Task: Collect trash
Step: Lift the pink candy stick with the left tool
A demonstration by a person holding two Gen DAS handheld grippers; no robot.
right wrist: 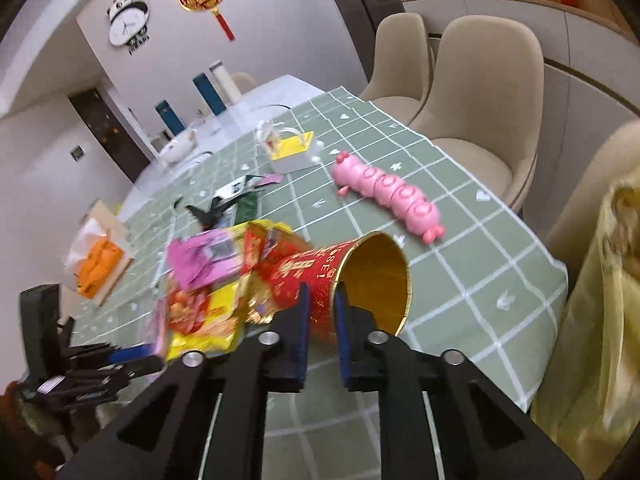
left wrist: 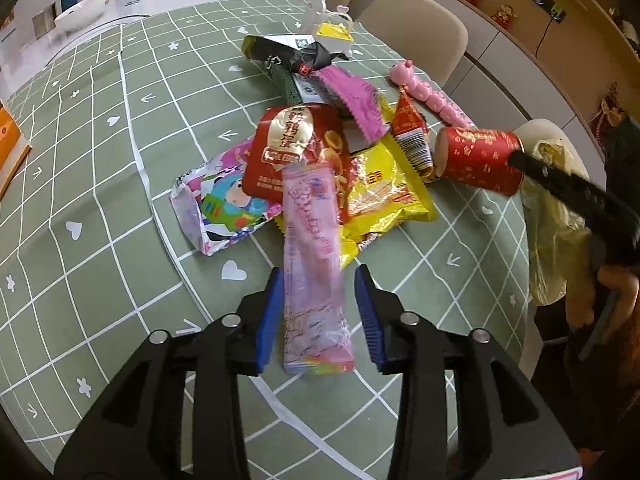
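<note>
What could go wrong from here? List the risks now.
1. The right gripper pinches only the thin rim wall of the red paper cup, which lies on its side; the wall may crumple or slip free.
2. The pink wrapper sits between the open jaws of the left gripper, touching neither pad; it may be blurred by motion, so closing could miss.
3. The cup touches the wrapper pile; lifting it may scatter pieces.

I see a sage-green tablecloth (left wrist: 100,184) gridded in white with hearts and arrows. My 2 grippers are black with blue pads (left wrist: 269,316). The long wrapper (left wrist: 314,264) is pale pink; the paper cup (right wrist: 340,276) is red with gold lettering and a gold inside. The caterpillar toy (right wrist: 390,196) is pink.
</note>
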